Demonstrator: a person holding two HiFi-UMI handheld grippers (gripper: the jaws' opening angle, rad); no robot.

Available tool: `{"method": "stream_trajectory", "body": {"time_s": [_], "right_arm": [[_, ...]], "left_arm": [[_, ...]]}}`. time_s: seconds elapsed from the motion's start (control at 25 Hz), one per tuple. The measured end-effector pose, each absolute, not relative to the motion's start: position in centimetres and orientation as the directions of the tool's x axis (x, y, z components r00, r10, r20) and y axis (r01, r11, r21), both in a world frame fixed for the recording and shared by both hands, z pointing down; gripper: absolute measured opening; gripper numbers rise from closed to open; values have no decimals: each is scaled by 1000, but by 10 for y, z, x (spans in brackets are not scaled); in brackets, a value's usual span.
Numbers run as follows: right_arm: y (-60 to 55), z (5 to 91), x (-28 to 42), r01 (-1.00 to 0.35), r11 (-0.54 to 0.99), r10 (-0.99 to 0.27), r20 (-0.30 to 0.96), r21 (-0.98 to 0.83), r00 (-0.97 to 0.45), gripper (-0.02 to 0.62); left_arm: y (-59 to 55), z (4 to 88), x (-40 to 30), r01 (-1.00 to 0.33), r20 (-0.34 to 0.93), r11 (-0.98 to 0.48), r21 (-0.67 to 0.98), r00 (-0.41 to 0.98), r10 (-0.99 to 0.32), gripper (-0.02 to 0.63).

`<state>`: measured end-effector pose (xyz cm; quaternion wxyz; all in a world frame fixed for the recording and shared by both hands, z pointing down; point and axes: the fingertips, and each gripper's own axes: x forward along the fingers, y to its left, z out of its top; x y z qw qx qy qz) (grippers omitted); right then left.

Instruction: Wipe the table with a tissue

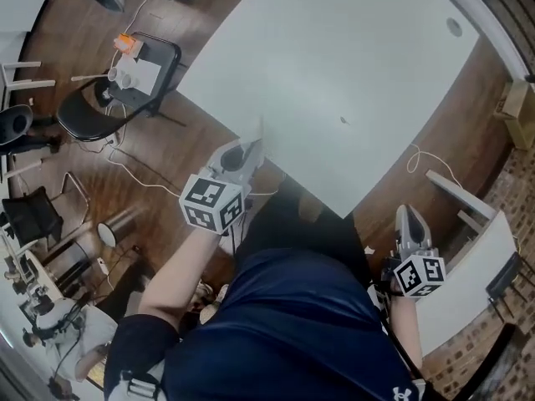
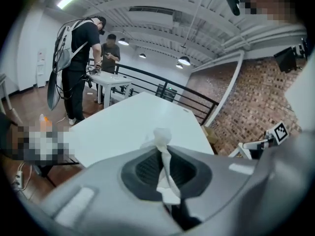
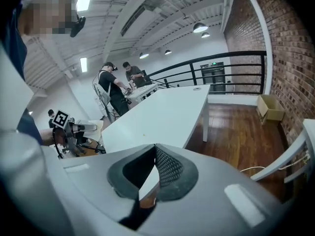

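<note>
A crumpled white tissue [image 2: 162, 156] is pinched between the jaws of my left gripper [image 2: 162, 145], and its twisted end sticks out past the tips. In the head view the left gripper [image 1: 245, 150] hovers at the near left edge of the large white table [image 1: 334, 57]. My right gripper [image 1: 410, 224] is off the table, over the wooden floor to the right of the table's near corner. In the right gripper view its jaws [image 3: 153, 147] meet at the tips with nothing between them. A small dark speck [image 1: 343, 121] lies on the tabletop.
A black chair [image 1: 125, 90] bearing cups and papers stands left of the table, with cables on the floor around it. A white bench [image 1: 472, 266] is at the right and a cardboard box [image 1: 518, 111] near the railing. Two people [image 2: 91, 48] stand at another table.
</note>
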<state>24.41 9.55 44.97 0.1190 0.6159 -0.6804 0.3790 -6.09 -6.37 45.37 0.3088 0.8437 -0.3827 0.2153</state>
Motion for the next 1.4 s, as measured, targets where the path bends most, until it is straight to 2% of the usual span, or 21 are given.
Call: {"method": "stream_trajectory", "body": {"time_s": [0.24, 0.44, 0.96, 1.4], "right_arm": [[58, 481, 253, -907, 91, -662, 655, -410, -363, 10], [23, 492, 261, -910, 132, -656, 654, -393, -377, 11], [44, 504, 261, -881, 62, -633, 664, -469, -398, 11], [68, 507, 314, -885, -49, -676, 668, -463, -311, 11]], "left_arm": [[-59, 500, -40, -846, 677, -386, 367, 528, -513, 9], [-54, 542, -38, -865, 723, -294, 407, 502, -475, 9], [-68, 572, -31, -898, 793, -286, 334, 432, -429, 9], [-76, 573, 50, -841, 771, -359, 404, 525, -362, 9]]}}
